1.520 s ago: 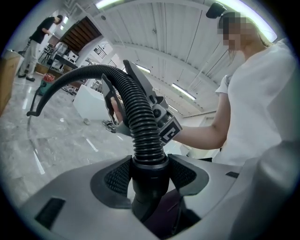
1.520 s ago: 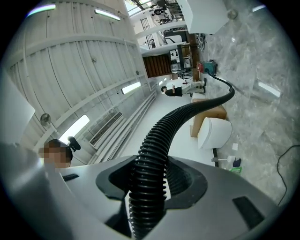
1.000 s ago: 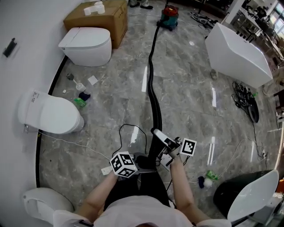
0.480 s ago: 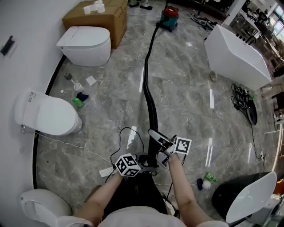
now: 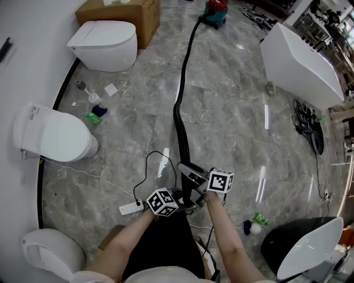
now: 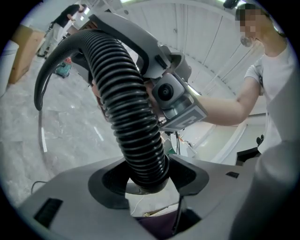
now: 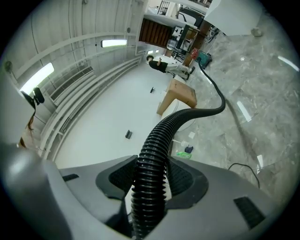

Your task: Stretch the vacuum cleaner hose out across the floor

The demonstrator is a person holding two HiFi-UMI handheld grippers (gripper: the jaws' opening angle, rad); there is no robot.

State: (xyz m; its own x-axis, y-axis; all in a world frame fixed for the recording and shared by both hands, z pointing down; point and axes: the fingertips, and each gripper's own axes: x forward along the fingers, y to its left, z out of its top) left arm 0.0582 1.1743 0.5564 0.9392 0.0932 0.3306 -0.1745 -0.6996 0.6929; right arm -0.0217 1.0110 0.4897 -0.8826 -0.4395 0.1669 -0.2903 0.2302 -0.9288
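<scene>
Black ribbed vacuum hose (image 5: 184,66) lies along the grey marble floor (image 5: 238,127) from the red canister vacuum (image 5: 216,8). Fingers of the left gripper (image 6: 149,180) and right gripper (image 7: 149,183) clamp its raised near end, probably to pull it taut.

Along middle of floor (image 5: 232,127): hose (image 5: 182,105), from vacuum cleaner (image 5: 215,12) at far end to near end, there between jaws of right gripper (image 5: 191,172) and, just nearer, left gripper (image 5: 182,200).

Left, along wall (image 5: 22,77): three toilets (image 5: 52,135); box (image 5: 124,8) behind farthest.

Right: bathtub (image 5: 301,61).

Just left of left gripper: power strip (image 5: 130,208).
</scene>
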